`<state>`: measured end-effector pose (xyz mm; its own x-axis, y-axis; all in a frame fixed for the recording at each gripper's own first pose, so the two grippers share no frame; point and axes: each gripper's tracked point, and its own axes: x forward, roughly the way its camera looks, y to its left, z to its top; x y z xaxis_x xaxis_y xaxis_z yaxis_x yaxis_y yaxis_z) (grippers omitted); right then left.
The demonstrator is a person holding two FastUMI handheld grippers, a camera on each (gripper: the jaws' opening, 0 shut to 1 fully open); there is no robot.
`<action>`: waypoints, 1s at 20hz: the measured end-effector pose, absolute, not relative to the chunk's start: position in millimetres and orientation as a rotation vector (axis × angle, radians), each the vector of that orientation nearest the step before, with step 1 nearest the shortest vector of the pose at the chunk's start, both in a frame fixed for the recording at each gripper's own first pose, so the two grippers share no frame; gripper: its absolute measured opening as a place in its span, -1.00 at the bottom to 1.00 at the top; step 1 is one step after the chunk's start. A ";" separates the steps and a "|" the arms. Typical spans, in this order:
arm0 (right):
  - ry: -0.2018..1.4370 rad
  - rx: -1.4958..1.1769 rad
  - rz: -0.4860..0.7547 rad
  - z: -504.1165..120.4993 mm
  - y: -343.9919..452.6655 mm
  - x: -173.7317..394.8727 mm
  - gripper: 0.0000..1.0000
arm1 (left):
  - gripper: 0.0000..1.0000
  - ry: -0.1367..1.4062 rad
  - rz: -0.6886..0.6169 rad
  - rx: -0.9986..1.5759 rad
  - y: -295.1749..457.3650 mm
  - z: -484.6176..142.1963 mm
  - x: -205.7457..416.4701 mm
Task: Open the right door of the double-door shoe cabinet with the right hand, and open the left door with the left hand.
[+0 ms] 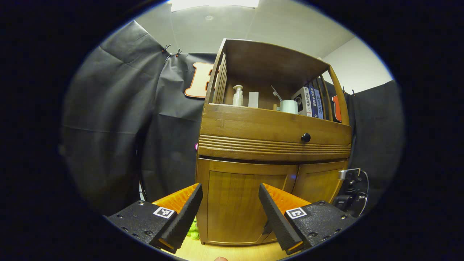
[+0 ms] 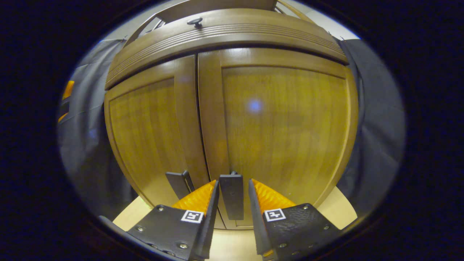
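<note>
On the open shelf at the top of the left gripper view you see a pump bottle (image 1: 237, 95), a cup (image 1: 289, 106) and books (image 1: 312, 102) above a drawer knob (image 1: 305, 137). Both cabinet doors are closed. Your left tongs (image 1: 230, 203) gape wide, off the left door (image 1: 235, 204). At the bottom centre of the right gripper view, your right tongs (image 2: 233, 197) straddle the right door (image 2: 286, 130) handle (image 2: 232, 195) narrowly; you can't tell if they press it.

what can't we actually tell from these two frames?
- Right gripper straddles the dark flat handle of the right wooden door; right gripper view leaves contact undecided.
- Inside the brown wooden shoe cabinet: hidden by both closed doors.
- Left door's dark handle: lower end covered by the right gripper's finger.
- Small green object on the floor: mostly behind the left gripper, unidentifiable.
</note>
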<state>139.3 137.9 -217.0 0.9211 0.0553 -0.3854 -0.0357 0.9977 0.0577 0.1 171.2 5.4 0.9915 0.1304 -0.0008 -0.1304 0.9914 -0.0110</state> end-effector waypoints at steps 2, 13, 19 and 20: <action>0.419 0.050 0.034 -224.9 137.7 140.2 -0.13 | 0.83 -0.010 0.122 -0.017 171.7 6.2 3.4; 0.397 0.035 0.009 -214.8 130.7 132.3 -0.45 | 0.83 -0.004 0.047 -0.029 145.6 3.0 15.3; 0.368 0.065 -0.008 -207.3 120.1 110.4 -0.54 | 0.84 0.010 0.017 -0.025 125.9 -1.1 9.7; 0.367 0.069 -0.013 -205.8 118.1 107.9 -0.46 | 0.92 0.011 0.013 -0.022 122.6 -0.8 7.8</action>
